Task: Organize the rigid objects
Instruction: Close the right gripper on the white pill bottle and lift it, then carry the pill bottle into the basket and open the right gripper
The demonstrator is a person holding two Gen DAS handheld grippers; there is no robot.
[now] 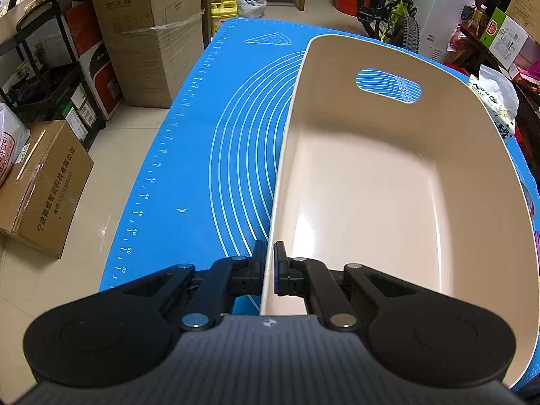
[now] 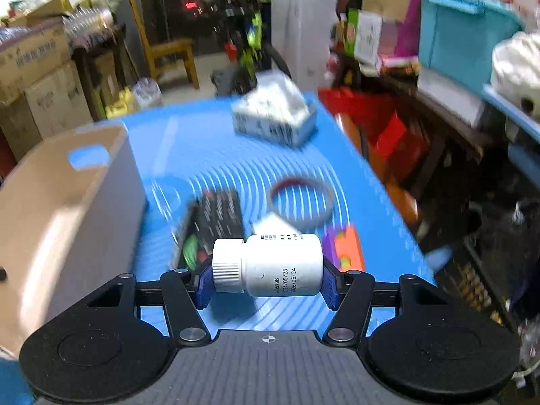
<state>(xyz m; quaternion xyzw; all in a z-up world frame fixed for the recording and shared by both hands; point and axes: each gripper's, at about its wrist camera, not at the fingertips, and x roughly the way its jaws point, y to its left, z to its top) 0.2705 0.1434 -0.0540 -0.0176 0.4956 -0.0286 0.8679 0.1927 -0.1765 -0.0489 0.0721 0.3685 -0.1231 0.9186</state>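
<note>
A beige plastic bin [image 1: 388,185] with a handle slot stands empty on the blue mat [image 1: 189,155]. My left gripper [image 1: 270,260] is shut on the bin's near left wall, one finger outside and one inside. In the right wrist view my right gripper [image 2: 268,278] is shut on a white pill bottle [image 2: 270,265], held sideways with its cap to the left, lifted above the mat. The same bin [image 2: 64,209] shows to the left of that gripper. Below the bottle lie a black box [image 2: 216,219], a grey ring [image 2: 300,204] and an orange and purple block [image 2: 347,244].
A white and grey carton [image 2: 275,116] lies at the mat's far end. Cardboard boxes [image 1: 141,33] and a black shelf [image 1: 50,67] stand left of the table, a bicycle [image 1: 391,10] beyond it. Cluttered shelves and a teal bin [image 2: 462,30] line the right side.
</note>
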